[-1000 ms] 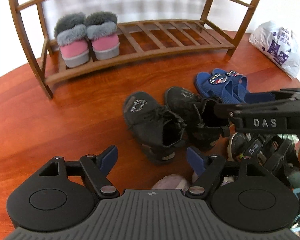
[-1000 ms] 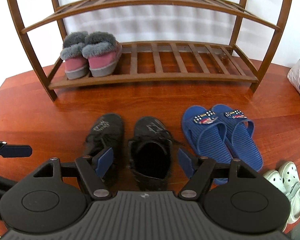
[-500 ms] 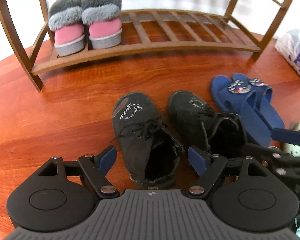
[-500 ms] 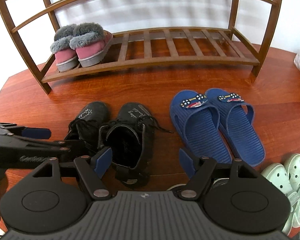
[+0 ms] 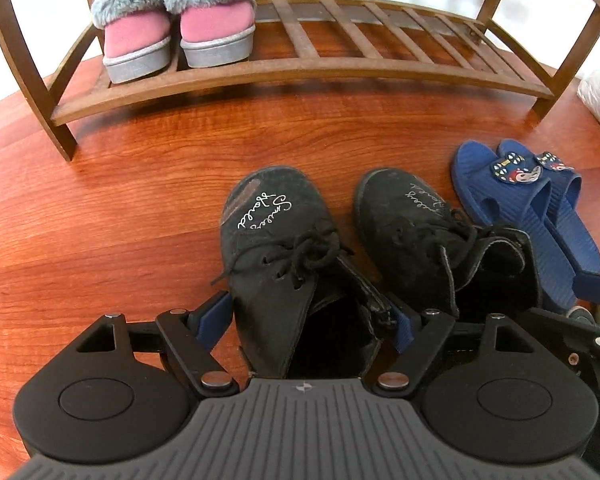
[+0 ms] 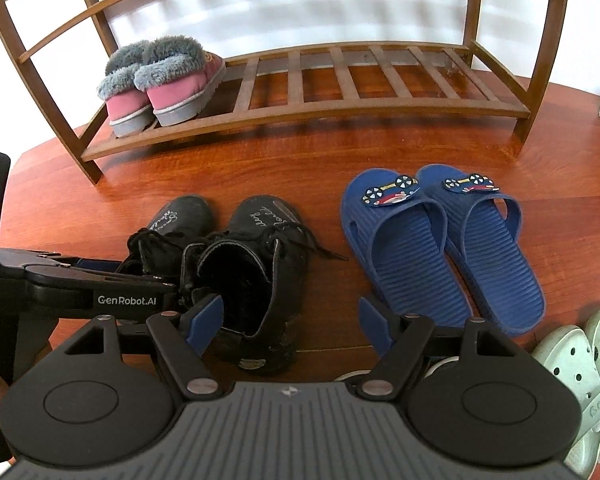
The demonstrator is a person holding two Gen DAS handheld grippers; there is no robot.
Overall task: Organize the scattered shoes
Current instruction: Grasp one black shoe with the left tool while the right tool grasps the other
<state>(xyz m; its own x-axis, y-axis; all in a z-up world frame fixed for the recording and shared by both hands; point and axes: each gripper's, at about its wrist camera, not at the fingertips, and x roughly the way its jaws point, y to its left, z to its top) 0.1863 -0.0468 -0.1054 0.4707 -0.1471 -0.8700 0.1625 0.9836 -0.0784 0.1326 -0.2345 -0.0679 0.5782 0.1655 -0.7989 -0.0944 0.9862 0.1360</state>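
— Step? Left black boot point(image 5: 284, 264) is straddled by the open left gripper point(image 5: 306, 322), unpinched; right boot point(image 6: 256, 276) sits between the open right gripper point(image 6: 290, 322) fingers.
— Next: jaws to be closed, boots lifted to the rack point(image 6: 340, 114) ahead.

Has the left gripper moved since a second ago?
Yes. The left gripper has come forward and down toward the wooden shoe rack; its open jaws now straddle the left black lace-up boot.

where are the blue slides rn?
The blue slides sit side by side on the wooden floor in front of the shoe rack, right of the black boots and left of the mint clogs.
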